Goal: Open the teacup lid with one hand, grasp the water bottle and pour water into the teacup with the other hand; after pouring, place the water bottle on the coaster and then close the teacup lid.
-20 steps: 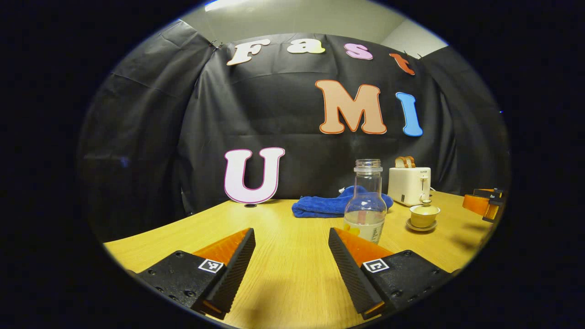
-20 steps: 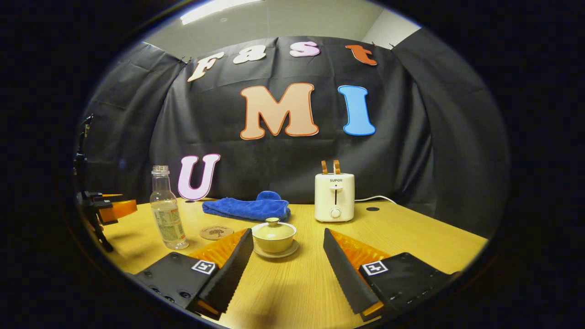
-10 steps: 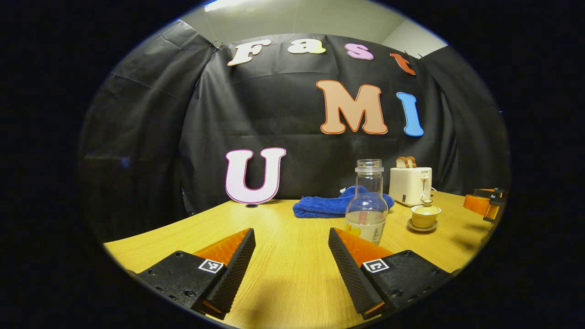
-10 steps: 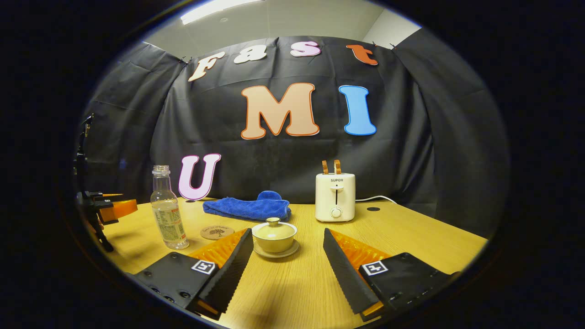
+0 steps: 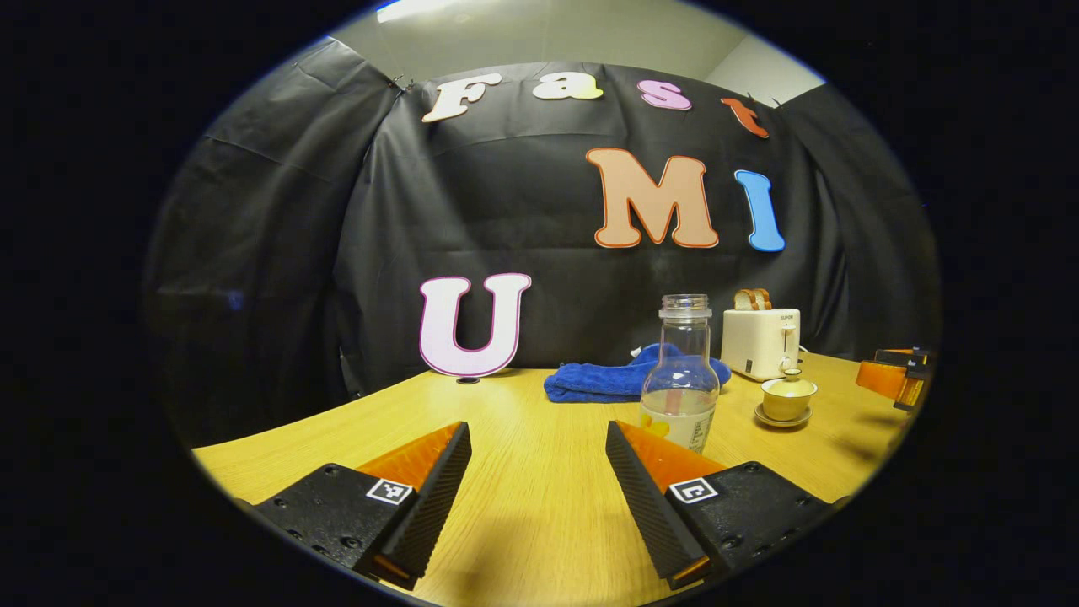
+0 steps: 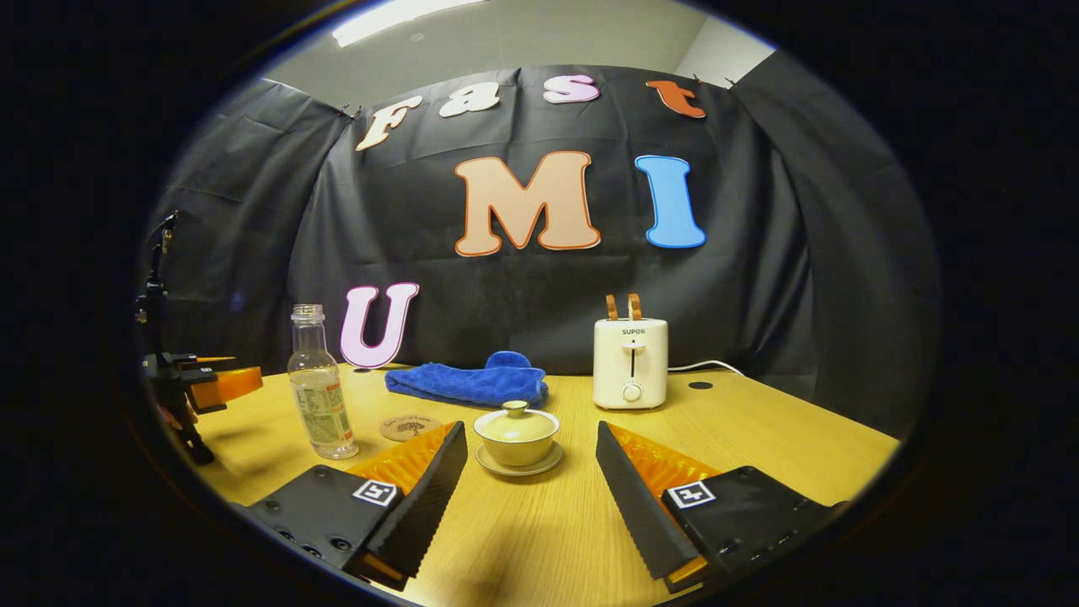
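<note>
A: Lifting the lid (image 6: 514,414) comes first, I judge. The right gripper (image 6: 531,482) hovers with its fingers spread wide and nothing between them; the teacup (image 6: 517,437) sits on its saucer (image 6: 518,463) just ahead, lid on.

B: Then close on the small knob squarely and lift straight up, so the cup doesn't drag.

A: And the left gripper (image 5: 538,485)?

B: Fingers spread too, empty. The water bottle (image 5: 679,375) stands uncapped ahead, to its right, near the coaster (image 6: 410,427). Take it around the body, level, since it's open.
</note>
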The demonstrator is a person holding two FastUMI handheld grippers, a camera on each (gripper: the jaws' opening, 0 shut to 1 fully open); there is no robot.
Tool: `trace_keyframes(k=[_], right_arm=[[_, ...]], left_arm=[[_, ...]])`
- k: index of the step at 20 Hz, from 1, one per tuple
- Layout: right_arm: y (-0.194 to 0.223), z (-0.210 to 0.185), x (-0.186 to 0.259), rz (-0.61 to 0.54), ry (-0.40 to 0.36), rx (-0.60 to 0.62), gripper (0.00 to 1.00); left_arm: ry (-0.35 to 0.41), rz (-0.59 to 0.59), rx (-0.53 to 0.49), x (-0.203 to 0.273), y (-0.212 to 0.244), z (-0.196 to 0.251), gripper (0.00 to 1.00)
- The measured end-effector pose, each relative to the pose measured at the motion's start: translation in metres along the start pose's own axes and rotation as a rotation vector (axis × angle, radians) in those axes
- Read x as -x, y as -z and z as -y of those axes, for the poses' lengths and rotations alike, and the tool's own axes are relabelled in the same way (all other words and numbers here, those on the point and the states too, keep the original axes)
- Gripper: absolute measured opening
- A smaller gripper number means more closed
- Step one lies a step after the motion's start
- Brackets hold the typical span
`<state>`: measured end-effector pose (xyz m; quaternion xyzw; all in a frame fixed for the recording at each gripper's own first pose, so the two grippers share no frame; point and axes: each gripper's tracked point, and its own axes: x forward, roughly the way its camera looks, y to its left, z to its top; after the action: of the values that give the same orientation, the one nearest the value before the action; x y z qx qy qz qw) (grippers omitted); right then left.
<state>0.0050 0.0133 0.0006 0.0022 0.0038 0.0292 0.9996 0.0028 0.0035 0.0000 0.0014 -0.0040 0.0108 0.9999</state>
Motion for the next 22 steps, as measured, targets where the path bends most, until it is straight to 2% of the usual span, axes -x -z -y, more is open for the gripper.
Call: trace_keyframes(k=[1,2,3,4,8,9,10,11,12,13,14,20,22], right_arm=[[0.001,0.001,-0.003,-0.001,-0.003,0.0,0.94],[0.001,-0.001,-0.006,-0.003,-0.007,0.0,0.99],[0.001,-0.003,-0.009,-0.008,-0.01,0.0,0.99],[0.003,-0.004,-0.014,-0.012,-0.016,-0.001,0.94],[0.009,-0.011,-0.04,-0.044,-0.04,-0.002,0.94],[0.012,-0.013,-0.048,-0.057,-0.05,-0.002,1.0],[0.014,-0.015,-0.055,-0.068,-0.055,-0.002,0.94],[0.015,-0.016,-0.062,-0.078,-0.058,0.0,0.99],[0.018,-0.017,-0.071,-0.088,-0.062,0.002,0.99],[0.018,-0.018,-0.079,-0.096,-0.068,0.004,0.94],[0.019,-0.021,-0.086,-0.1,-0.08,0.005,1.0],[0.022,-0.022,-0.117,-0.117,-0.087,0.004,0.99],[0.028,-0.025,-0.122,-0.145,-0.101,0.01,0.92]], left_arm=[[0.0,0.0,0.0,0.0,0.002,0.0,0.94],[0.0,0.0,0.0,0.001,0.002,0.0,0.94],[0.0,0.001,0.0,0.0,0.002,0.0,0.94],[0.001,0.001,0.0,0.0,0.0,0.0,0.94],[0.001,0.002,0.0,0.001,0.0,0.0,0.94],[0.001,0.001,0.0,0.001,0.001,-0.001,0.94],[0.001,0.001,0.0,0.001,0.001,0.0,0.94],[0.001,0.001,0.0,0.0,0.001,0.0,0.94],[0.001,0.0,0.0,0.001,0.001,-0.001,0.94],[0.001,0.001,0.0,0.0,0.002,0.0,0.94],[0.002,0.001,0.0,0.0,0.002,0.0,0.94],[0.002,0.001,0.0,0.001,0.002,0.0,0.94],[0.002,0.001,0.001,0.0,0.001,0.0,0.94]])
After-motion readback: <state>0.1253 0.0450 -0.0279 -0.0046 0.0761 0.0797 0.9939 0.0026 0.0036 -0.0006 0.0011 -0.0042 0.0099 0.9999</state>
